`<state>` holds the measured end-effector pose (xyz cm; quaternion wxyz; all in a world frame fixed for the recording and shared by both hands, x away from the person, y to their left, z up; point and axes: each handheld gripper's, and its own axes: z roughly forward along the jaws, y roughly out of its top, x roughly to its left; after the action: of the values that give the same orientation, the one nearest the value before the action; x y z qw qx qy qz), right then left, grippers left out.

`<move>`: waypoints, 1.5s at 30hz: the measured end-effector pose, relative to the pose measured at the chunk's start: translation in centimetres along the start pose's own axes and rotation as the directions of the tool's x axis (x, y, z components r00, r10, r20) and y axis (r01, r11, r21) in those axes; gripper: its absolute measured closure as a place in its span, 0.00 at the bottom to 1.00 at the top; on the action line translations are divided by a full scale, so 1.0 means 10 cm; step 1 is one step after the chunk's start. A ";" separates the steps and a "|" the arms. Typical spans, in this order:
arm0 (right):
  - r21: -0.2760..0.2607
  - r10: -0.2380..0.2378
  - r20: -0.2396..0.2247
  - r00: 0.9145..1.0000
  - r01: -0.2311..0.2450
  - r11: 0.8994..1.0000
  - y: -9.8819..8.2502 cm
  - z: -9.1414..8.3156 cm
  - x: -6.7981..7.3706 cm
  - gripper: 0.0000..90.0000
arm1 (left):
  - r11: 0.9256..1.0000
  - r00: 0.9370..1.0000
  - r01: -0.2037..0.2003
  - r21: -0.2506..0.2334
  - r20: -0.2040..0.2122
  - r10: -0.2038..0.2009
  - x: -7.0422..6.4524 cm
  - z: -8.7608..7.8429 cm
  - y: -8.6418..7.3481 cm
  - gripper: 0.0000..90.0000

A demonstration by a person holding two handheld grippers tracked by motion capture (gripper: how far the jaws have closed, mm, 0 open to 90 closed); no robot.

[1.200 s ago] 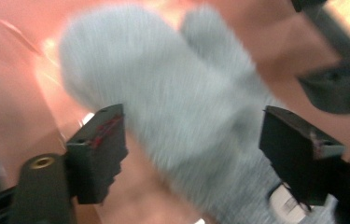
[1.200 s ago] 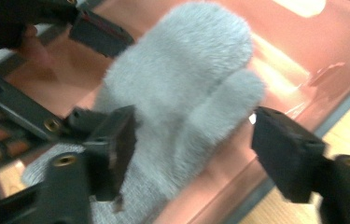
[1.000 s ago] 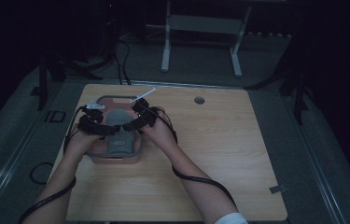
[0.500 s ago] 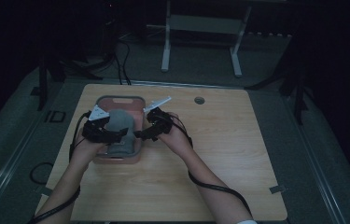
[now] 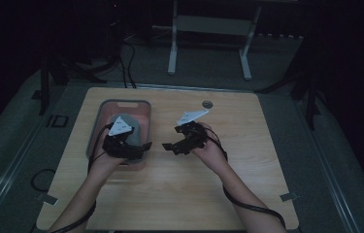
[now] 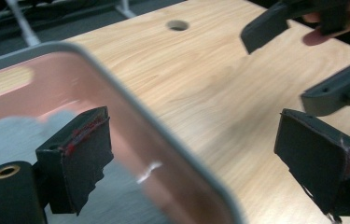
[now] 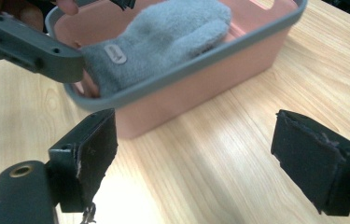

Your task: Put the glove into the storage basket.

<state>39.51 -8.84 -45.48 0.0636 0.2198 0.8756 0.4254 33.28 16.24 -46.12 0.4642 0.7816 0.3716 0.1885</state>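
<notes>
A pink bin (image 5: 143,114) with a grey rim stands on the left half of the wooden table, and a grey fleece mitten (image 5: 135,130) lies inside it. My left gripper (image 5: 140,147) hovers open at the bin's near right corner. In the left gripper view, the left gripper (image 6: 196,144) has one jaw over the mitten (image 6: 4,135) and the other over bare table, with the bin's rim (image 6: 130,107) between them. My right gripper (image 5: 172,137) is open above the table just right of the bin. Its own view shows the right gripper (image 7: 200,140) facing the bin (image 7: 200,93) and the mitten (image 7: 163,37), empty.
A round cable hole (image 5: 207,104) sits in the table's far middle. Bare wood spreads to the right (image 5: 252,160) and along the near edge. A white frame (image 5: 208,29) stands on the dark floor beyond the table.
Both grippers were over the bin a second ago. The right gripper has drawn away to the right over bare table; the left has slid toward the bin's near corner.
</notes>
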 end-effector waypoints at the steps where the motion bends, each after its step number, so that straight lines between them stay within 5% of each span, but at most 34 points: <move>1: -0.001 0.002 -0.002 1.000 -0.002 1.000 -0.03 -0.04 -0.01 0.16 | 1.000 1.000 -0.006 -0.002 0.011 0.006 -0.05 0.02 0.01 0.13; 13: -0.001 0.019 0.028 0.999 -0.019 1.000 -0.46 -0.40 -0.11 0.16 | 0.998 0.987 -0.060 -0.019 0.150 0.062 -0.55 0.32 -0.01 0.13; 19: 0.011 0.024 0.033 0.999 -0.024 1.000 -0.74 -0.50 -0.15 0.16 | 0.996 0.973 -0.088 -0.031 0.211 0.093 -0.71 0.44 -0.13 0.13; 26: 0.017 0.064 0.049 0.997 -0.065 0.998 -1.08 -0.63 -0.21 0.16 | 0.995 0.966 -0.098 0.000 0.240 0.095 -0.83 0.61 -0.28 0.13; 31: 0.015 0.052 0.052 0.997 -0.053 0.998 -1.28 -0.68 -0.20 0.16 | 0.994 0.963 -0.102 0.026 0.254 0.092 -0.90 0.70 -0.40 0.13; 45: -0.021 0.103 0.062 0.993 -0.102 0.995 -1.80 -0.91 -0.23 0.16 | 0.992 0.959 -0.119 0.049 0.266 0.102 -1.00 0.80 -0.60 0.13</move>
<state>32.91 -26.15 -53.88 0.0710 0.2771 0.8569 0.4287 29.44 5.76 -54.78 0.4728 0.8337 0.2684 0.0967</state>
